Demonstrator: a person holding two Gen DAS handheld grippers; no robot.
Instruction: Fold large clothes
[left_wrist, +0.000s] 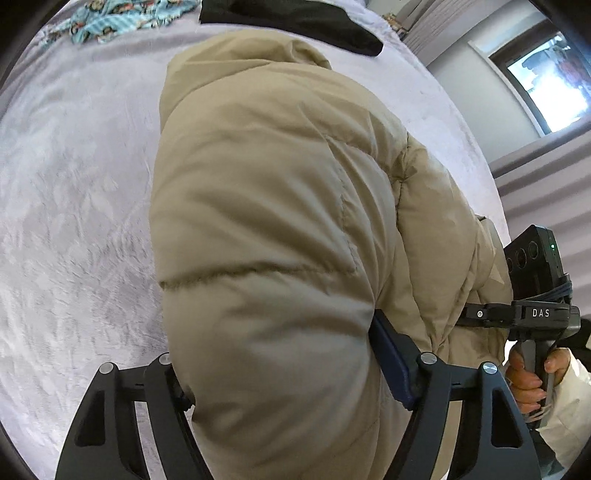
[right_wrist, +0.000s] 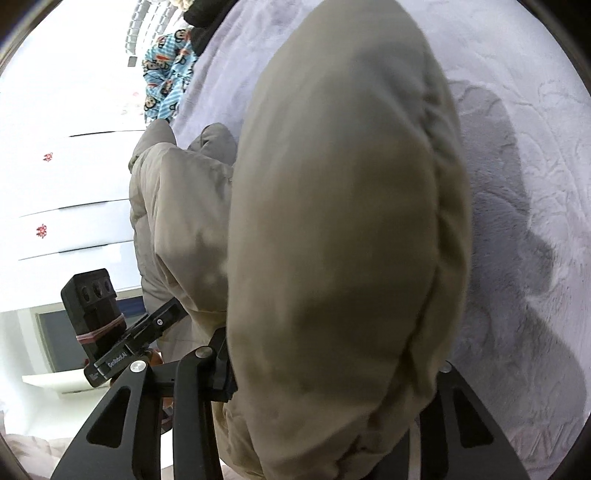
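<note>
A puffy beige quilted jacket (left_wrist: 266, 206) lies lengthwise on a pale lilac plush bedcover (left_wrist: 74, 206). In the left wrist view its near end bulges up between the two fingers of my left gripper (left_wrist: 280, 373), whose blue pad (left_wrist: 391, 363) presses into the fabric. In the right wrist view a thick beige fold of the jacket (right_wrist: 340, 221) fills the space between the fingers of my right gripper (right_wrist: 332, 373), which squeeze it from both sides. The right gripper (left_wrist: 532, 314) also shows at the jacket's right edge, held by a hand (left_wrist: 528, 380).
A blue cartoon-print cloth (left_wrist: 122, 18) and a black garment (left_wrist: 314, 22) lie at the far end of the bed. A window (left_wrist: 546, 77) is on the right wall. White drawers (right_wrist: 66, 184) stand beside the bed. The left gripper's body (right_wrist: 107, 347) shows beside the jacket.
</note>
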